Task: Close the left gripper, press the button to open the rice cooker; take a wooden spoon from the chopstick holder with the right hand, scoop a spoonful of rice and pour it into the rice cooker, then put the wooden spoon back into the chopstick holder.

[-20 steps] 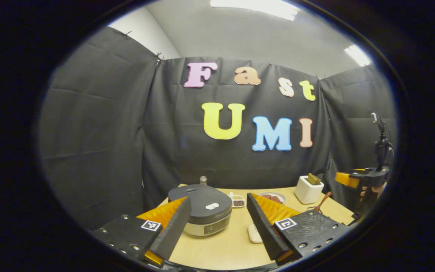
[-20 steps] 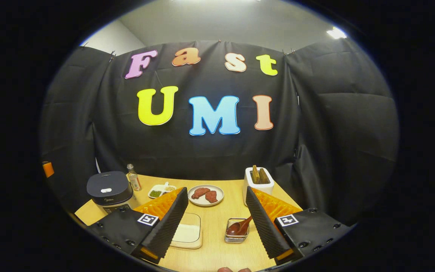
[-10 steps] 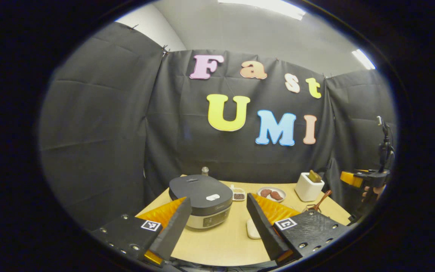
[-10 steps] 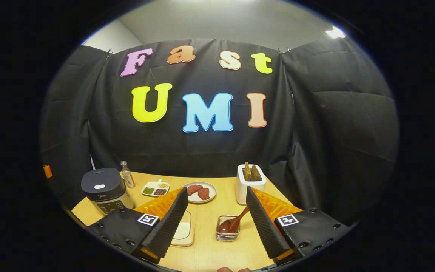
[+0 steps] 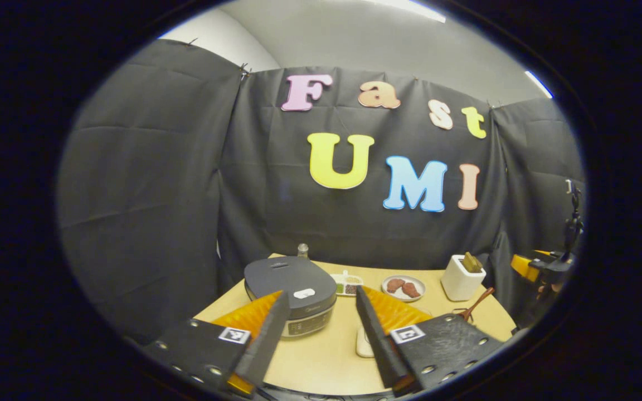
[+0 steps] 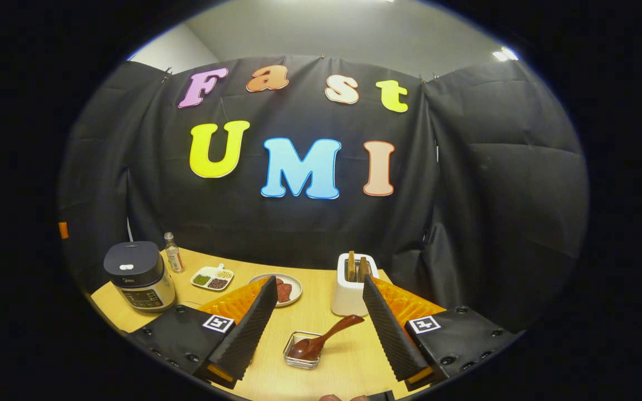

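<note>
In the left gripper view, the left gripper (image 5: 317,328) hangs above the near edge of the table (image 5: 321,362) with its fingers (image 5: 262,340) spread wide and nothing between them. Just beyond the left finger stands the rice cooker (image 5: 290,289), its dark lid down, the pale button (image 5: 304,293) on the lid's near side untouched. Behind the rice cooker rises the top of a small bottle (image 5: 301,250). To the right of the rice cooker sits a divided dish of grains (image 5: 346,283), then a plate of reddish pieces (image 5: 403,287), then the white chopstick holder (image 5: 462,278), well apart from the cooker. A flat pale container (image 5: 363,344) peeks out beside the right finger, nearer than the cooker. The wooden spoon (image 5: 477,302) slants up past that finger's block. Far right of the cooker, at the view's edge, is the right gripper (image 5: 544,266) held off the table.

The right gripper view has the right gripper (image 6: 316,328) with its fingers (image 6: 388,328) also spread apart and empty. Here the wooden spoon (image 6: 324,337) is plain: its bowl rests in a small clear glass dish (image 6: 302,352) between the fingers, the handle leaning up and right toward the chopstick holder (image 6: 350,289), which holds upright wooden pieces. The rice cooker (image 6: 138,275) stands far left of the holder, its front panel facing this way, with the bottle (image 6: 173,252), the divided dish (image 6: 212,277) and the plate (image 6: 286,288) ranged between them.
</note>
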